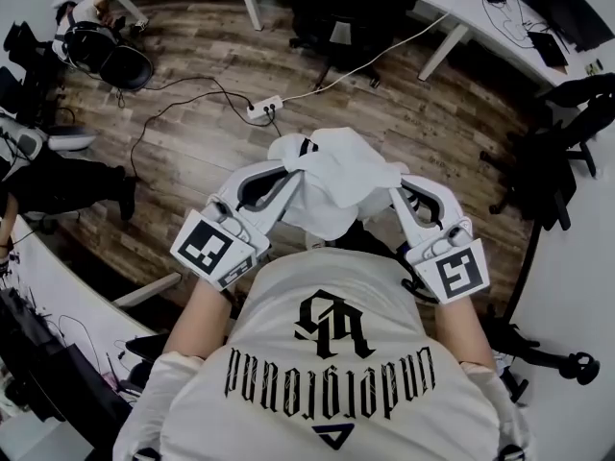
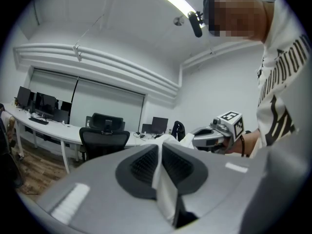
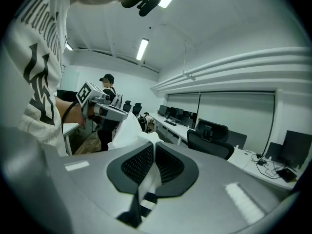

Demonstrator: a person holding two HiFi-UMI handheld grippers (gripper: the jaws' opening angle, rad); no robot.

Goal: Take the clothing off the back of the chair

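Observation:
A white garment [image 1: 336,181] with a black stripe hangs bunched between my two grippers, in front of the person's chest. My left gripper [image 1: 288,176] is shut on its left part; in the left gripper view white cloth [image 2: 165,194] is pinched between the dark pads of the left gripper [image 2: 160,147]. My right gripper [image 1: 399,192] is shut on the right part; in the right gripper view the striped cloth [image 3: 145,189] runs between the closed jaws of the right gripper [image 3: 152,150]. A dark shape [image 1: 360,236] under the garment may be the chair; I cannot tell.
A white power strip [image 1: 264,109] with cables lies on the wooden floor ahead. Black office chairs [image 1: 356,8] stand at the far desks, with another [image 1: 553,161] at the right. A seated person's legs [image 1: 58,181] are at the left. White desks line both sides.

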